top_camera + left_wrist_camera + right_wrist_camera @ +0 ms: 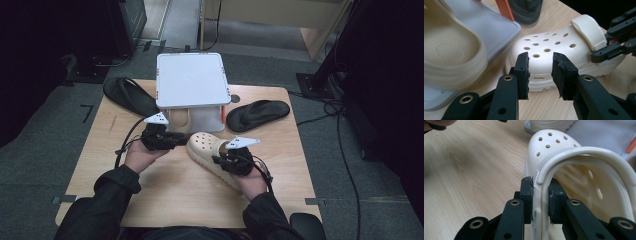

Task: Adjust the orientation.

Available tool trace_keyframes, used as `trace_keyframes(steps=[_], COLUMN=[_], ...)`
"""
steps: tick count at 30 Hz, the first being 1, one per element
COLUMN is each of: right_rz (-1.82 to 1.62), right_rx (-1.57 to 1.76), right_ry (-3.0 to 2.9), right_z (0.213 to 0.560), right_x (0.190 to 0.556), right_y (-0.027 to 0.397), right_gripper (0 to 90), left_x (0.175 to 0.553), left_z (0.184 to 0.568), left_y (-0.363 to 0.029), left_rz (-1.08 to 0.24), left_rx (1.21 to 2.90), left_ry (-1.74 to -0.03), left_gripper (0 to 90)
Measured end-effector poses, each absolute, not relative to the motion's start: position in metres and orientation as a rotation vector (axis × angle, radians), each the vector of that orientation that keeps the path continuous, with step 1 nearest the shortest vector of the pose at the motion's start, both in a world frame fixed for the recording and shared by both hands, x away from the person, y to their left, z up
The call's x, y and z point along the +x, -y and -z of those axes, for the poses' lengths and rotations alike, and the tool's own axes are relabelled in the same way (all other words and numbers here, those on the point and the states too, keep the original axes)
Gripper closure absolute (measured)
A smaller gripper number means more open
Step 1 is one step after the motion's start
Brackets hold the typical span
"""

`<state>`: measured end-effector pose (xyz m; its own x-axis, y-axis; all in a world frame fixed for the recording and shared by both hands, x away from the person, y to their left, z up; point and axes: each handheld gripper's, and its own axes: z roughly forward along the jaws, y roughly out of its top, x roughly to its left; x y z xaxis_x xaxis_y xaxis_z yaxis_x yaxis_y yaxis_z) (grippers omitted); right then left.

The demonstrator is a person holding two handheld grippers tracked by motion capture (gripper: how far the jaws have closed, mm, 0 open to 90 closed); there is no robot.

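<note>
1. The pale wooden table [165, 190] carries everything; the person's sleeves come in from its near edge.
2. At the far middle stands a light grey two-tier plastic shoe rack [190, 80]. On its lower shelf lies a cream clog [451, 50] that looks like the mate of the one being handled.
3. Two black rubber flip-flop sandals lie flat on the table, one [127, 95] left of the rack and one [257, 114] right of it, both well apart from the hands.
4. The cream perforated foam clog with a heel strap [212, 150] sits on the table just in front of the rack. Its long axis runs on a slant, with the holed toe toward the rack and the left hand and the heel toward the right hand.
5. The right gripper [541, 197] is clamped on the clog's side wall at the heel end, where the strap meets it. One pad is outside and one inside the opening, and both press on the foam.
6. The left gripper [540, 75] stands apart with nothing between its pads. It points at the clog's toe from just beside it and does not touch it.
7. I judge that the coming move turns on that slant. The toe already faces the rack's lower shelf, so the right hand at the heel can push the clog along its own length, and the nearer left gripper can steady the toe.
</note>
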<state>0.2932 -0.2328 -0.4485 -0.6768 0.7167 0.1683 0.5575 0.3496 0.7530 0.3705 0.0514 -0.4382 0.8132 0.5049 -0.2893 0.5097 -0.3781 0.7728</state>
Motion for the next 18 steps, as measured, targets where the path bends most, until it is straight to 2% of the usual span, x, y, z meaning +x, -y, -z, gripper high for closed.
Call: trace_keyframes(steps=[7, 14, 18], right_rz=[-1.231, -1.294, -1.333], right_rx=[1.145, 1.150, 1.168], right_ry=[-2.455, -2.420, -2.397], right_z=[0.455, 0.451, 0.441], right_x=[0.293, 0.289, 0.286], right_y=[0.227, 0.236, 0.249], right_gripper=[76.4, 65.5, 64.7], left_x=[0.365, 0.364, 0.364], left_z=[0.446, 0.452, 0.453], left_y=[-0.041, -0.034, -0.035], left_rz=[0.014, 0.016, 0.014], left_rx=[2.052, 2.075, 2.072], left_ry=[-0.752, -0.747, -0.755], left_gripper=[66.8, 67.3, 68.0])
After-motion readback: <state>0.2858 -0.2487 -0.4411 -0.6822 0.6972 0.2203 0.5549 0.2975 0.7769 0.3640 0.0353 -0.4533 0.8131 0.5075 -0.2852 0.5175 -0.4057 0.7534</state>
